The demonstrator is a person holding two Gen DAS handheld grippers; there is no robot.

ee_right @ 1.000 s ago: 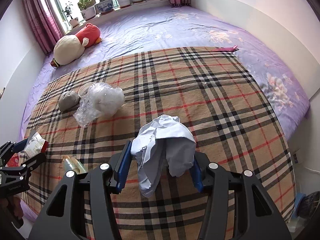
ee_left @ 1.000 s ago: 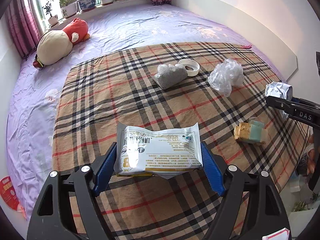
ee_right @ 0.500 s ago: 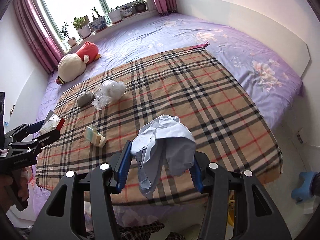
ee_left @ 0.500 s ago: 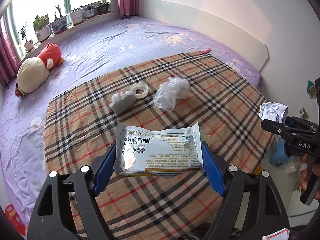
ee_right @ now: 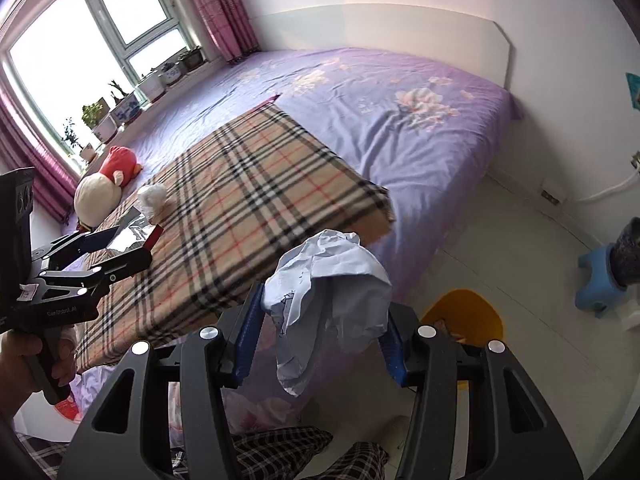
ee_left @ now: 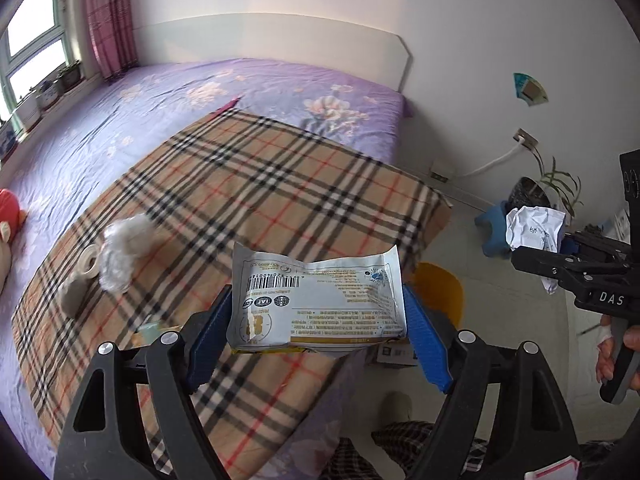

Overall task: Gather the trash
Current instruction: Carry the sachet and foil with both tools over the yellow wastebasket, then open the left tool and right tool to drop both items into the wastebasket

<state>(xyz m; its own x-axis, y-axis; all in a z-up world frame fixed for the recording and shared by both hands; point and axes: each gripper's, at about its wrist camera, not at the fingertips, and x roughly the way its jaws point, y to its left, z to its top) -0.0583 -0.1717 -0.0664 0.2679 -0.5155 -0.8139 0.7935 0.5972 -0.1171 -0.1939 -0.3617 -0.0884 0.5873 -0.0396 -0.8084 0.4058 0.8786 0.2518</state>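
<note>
My left gripper (ee_left: 316, 312) is shut on a flat white printed wrapper (ee_left: 320, 300), held above the bed's corner; it also shows in the right wrist view (ee_right: 124, 236). My right gripper (ee_right: 320, 320) is shut on a crumpled ball of pale paper (ee_right: 328, 292), held off the bed over the floor; the paper also shows in the left wrist view (ee_left: 534, 226). A yellow bin (ee_right: 466, 312) stands on the floor just beyond the right gripper and shows behind the wrapper in the left wrist view (ee_left: 438, 292). A clear plastic bag (ee_left: 126, 248), a tape roll (ee_left: 90, 264) and a grey lump (ee_left: 72, 294) lie on the plaid blanket (ee_left: 280, 200).
The purple bed (ee_right: 400, 120) fills the left and middle. A blue stool (ee_right: 598, 280) with a dark plant pot (ee_right: 628, 252) stands on the floor at right. A stuffed toy (ee_right: 104, 188) lies near the window. My plaid-trousered legs (ee_right: 280, 456) are below.
Both grippers have swung right and away from the bed with their loads. The view now takes in the bed's corner, the floor, the yellow bin and the blue stool.
</note>
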